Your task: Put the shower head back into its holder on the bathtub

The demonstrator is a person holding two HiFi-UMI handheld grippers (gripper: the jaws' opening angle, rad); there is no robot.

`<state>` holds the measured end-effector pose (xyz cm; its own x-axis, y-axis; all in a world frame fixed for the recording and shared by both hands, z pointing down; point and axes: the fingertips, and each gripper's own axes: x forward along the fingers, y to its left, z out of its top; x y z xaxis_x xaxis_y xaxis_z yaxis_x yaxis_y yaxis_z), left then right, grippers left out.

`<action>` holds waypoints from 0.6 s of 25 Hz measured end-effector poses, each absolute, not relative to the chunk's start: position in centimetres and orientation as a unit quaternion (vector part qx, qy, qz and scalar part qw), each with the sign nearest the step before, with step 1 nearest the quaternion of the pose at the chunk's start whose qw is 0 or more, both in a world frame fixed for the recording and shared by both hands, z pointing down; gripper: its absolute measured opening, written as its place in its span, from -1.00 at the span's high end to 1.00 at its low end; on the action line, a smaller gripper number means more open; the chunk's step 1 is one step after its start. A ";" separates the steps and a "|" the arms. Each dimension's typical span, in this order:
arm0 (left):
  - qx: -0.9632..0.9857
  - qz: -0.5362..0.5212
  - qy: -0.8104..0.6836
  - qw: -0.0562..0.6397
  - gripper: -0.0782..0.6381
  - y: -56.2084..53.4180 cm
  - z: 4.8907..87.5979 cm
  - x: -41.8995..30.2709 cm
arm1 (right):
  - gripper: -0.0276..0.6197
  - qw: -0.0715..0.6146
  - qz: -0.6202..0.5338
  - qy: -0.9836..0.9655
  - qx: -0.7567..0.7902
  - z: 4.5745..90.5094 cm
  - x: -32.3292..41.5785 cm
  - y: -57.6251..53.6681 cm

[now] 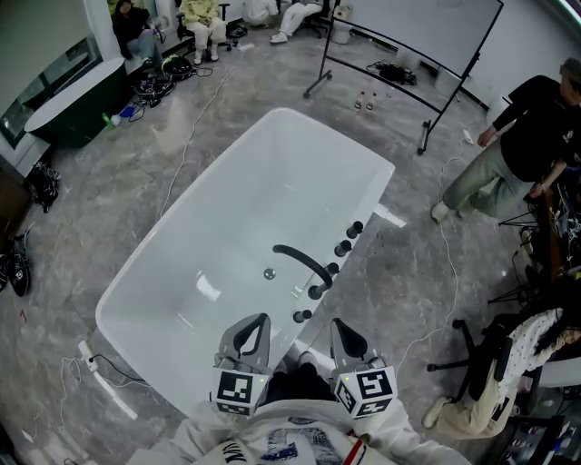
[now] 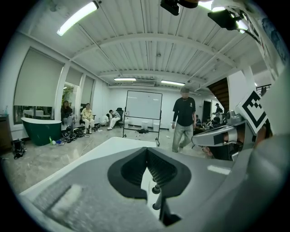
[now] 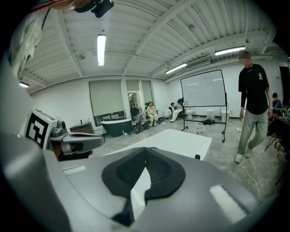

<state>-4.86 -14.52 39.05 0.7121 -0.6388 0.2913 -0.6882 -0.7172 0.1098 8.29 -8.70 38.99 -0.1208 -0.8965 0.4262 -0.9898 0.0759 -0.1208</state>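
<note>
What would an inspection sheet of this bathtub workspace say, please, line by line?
Surface: white bathtub on grey floor.
Job's things: black curved fitting and black knobs on the rim; shower head not told apart from them.
Clutter: dark items by the dark green tub.
Grippers: left hand-held gripper and right hand-held gripper both shut, empty.
Cables: white cable on floor; power strip beside the bathtub.
Surroundings: whiteboard, standing person, seated people.
</note>
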 end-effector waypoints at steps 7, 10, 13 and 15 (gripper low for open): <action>0.922 0.120 -0.352 0.106 0.80 -13.5 39.3 -4.3 | 0.90 0.118 0.199 -0.720 0.655 39.2 8.7 -7.7; 0.921 0.124 -0.354 0.106 0.80 -13.1 39.4 -4.1 | 0.90 0.117 0.205 -0.720 0.652 39.4 8.8 -7.2; 0.921 0.127 -0.355 0.102 0.80 -12.7 39.5 -3.8 | 0.90 0.115 0.207 -0.720 0.652 39.5 9.3 -6.7; 0.921 0.130 -0.354 0.097 0.80 -12.2 39.5 -3.5 | 0.90 0.109 0.207 -0.720 0.654 39.6 9.6 -6.1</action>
<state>-3.54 -12.17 39.47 0.7154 -0.6271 0.3081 -0.6777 -0.7301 0.0875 9.58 -6.12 39.59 -0.1219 -0.8955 0.4281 -0.9861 0.0600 -0.1552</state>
